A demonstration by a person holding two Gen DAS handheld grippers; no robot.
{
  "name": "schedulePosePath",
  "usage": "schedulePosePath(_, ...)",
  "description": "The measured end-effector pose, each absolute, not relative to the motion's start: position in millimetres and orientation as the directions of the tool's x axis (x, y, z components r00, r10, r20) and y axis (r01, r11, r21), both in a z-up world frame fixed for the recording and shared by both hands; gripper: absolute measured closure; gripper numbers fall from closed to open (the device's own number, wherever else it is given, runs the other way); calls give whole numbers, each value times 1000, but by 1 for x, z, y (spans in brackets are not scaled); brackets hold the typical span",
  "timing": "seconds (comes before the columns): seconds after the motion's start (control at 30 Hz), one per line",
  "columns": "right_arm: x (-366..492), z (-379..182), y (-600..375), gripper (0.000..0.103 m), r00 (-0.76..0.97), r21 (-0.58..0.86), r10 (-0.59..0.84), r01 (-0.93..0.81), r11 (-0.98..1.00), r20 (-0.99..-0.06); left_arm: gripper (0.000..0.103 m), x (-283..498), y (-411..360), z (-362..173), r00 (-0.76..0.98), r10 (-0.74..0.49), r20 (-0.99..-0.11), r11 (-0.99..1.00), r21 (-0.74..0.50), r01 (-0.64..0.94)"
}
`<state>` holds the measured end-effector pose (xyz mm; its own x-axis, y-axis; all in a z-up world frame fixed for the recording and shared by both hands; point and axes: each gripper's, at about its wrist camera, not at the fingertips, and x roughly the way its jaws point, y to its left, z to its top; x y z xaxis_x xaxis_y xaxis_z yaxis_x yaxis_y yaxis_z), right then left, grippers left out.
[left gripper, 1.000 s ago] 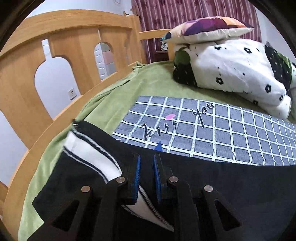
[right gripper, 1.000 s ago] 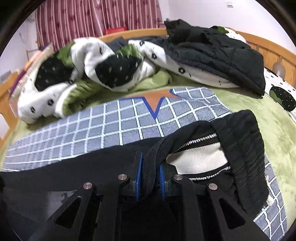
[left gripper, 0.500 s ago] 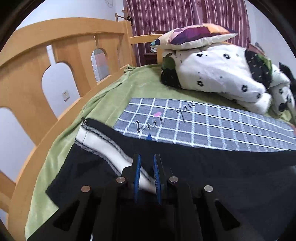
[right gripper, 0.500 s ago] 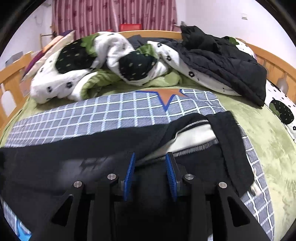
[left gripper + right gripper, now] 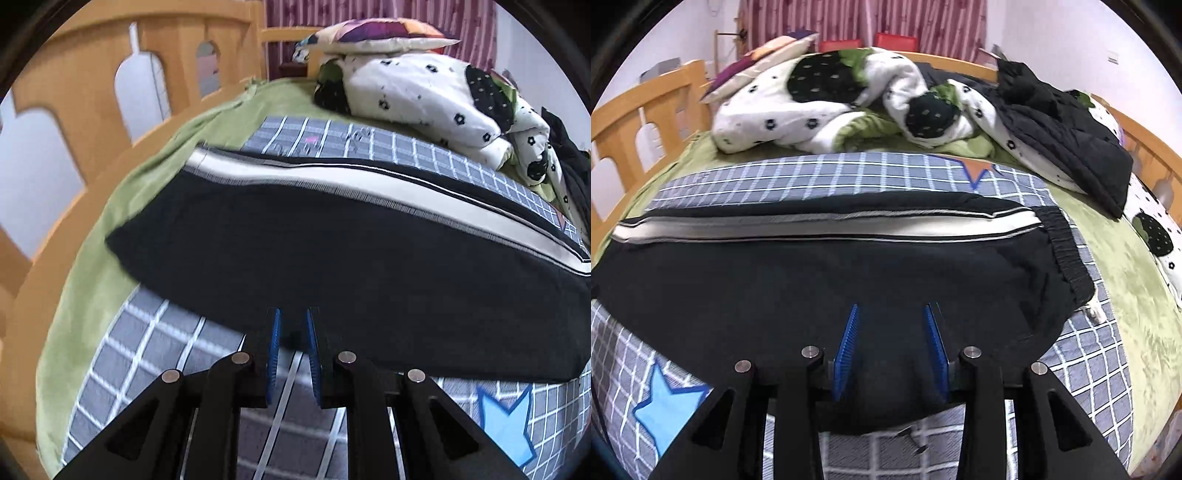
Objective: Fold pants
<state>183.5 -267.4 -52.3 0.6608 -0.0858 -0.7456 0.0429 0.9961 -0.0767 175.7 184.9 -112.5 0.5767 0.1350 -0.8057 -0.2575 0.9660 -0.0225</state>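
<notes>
Black pants (image 5: pixel 332 258) with a white side stripe (image 5: pixel 369 184) lie flat across a grey checked sheet, legs folded together, waistband (image 5: pixel 1067 243) at the right. My left gripper (image 5: pixel 293 321) sits at the pants' near edge with its blue pads (image 5: pixel 275 347) close together and a bit of dark hem between them; whether it grips is unclear. My right gripper (image 5: pixel 892 314) is open above the pants (image 5: pixel 849 273) near their front edge, with fabric lying between the spread pads (image 5: pixel 846 343).
A wooden bed rail (image 5: pixel 92 74) runs along the left. A white spotted duvet (image 5: pixel 827 99), a pillow (image 5: pixel 373 33) and a black jacket (image 5: pixel 1056 122) are heaped at the back. The green blanket (image 5: pixel 1137 295) lies at the right.
Both grippers have pulled back toward the near edge. The right gripper let go of the waistband and opened wide. The pants now lie spread flat with the white stripe along the far side.
</notes>
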Motion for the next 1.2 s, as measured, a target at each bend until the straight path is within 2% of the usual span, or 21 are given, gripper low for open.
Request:
schedulePosePath(0.13, 175, -54, -256, 64, 662, -67, -65, 22, 997, -746, 89, 165, 206, -130, 540, 72, -839, 946, -114, -303)
schedulePosePath(0.27, 173, -61, -265, 63, 657, -50, -66, 43, 998, -751, 77, 154, 221, -147, 536, -6, -844, 921, -214, -325)
schedulePosePath(0.33, 171, -68, -281, 58, 652, -23, -69, 78, 997, -756, 67, 150, 228, -155, 544, -53, -837, 906, -270, -327)
schedulePosePath(0.4, 169, -77, -299, 57, 641, -24, -88, 109, 994, -763, 47, 147, 235, -161, 559, -94, -824, 886, -325, -330)
schedulePosePath(0.47, 166, -84, -317, 49, 634, -40, -127, 150, 988, -763, 40, 144, 242, -164, 583, -127, -803, 868, -374, -326)
schedulePosePath(0.53, 158, -93, -346, 36, 647, 9, -123, 197, 980, -753, 40, 147, 246, -166, 590, -145, -795, 862, -394, -319)
schedulePosePath(0.73, 158, -123, -413, 33, 635, 139, -94, 306, 942, -767, 40, 171, 258, -173, 612, -154, -775, 822, -444, -356)
schedulePosePath(0.93, 191, -151, -448, 33, 655, 322, 17, 348, 880, -755, 45, 203, 273, -181, 642, -143, -753, 750, -506, -426)
schedulePosePath(1.0, 207, -153, -453, 35, 666, 336, 22, 347, 876, -745, 55, 217, 275, -180, 632, -123, -765, 753, -487, -443)
schedulePosePath(1.03, 216, -153, -455, 43, 665, 331, 19, 348, 877, -747, 58, 221, 277, -180, 626, -117, -771, 755, -479, -449)
schedulePosePath(1.07, 225, -153, -456, 48, 658, 321, 11, 353, 879, -753, 71, 227, 277, -179, 615, -98, -783, 762, -457, -460)
schedulePosePath(1.1, 234, -154, -458, 59, 650, 308, -3, 364, 879, -760, 84, 230, 277, -178, 602, -74, -795, 774, -427, -468)
schedulePosePath(1.13, 239, -154, -460, 69, 652, 312, -2, 366, 877, -758, 88, 233, 277, -174, 601, -64, -797, 792, -407, -455)
schedulePosePath(1.2, 246, -147, -462, 81, 663, 309, -25, 382, 871, -748, 93, 235, 273, -159, 615, -56, -786, 824, -385, -417)
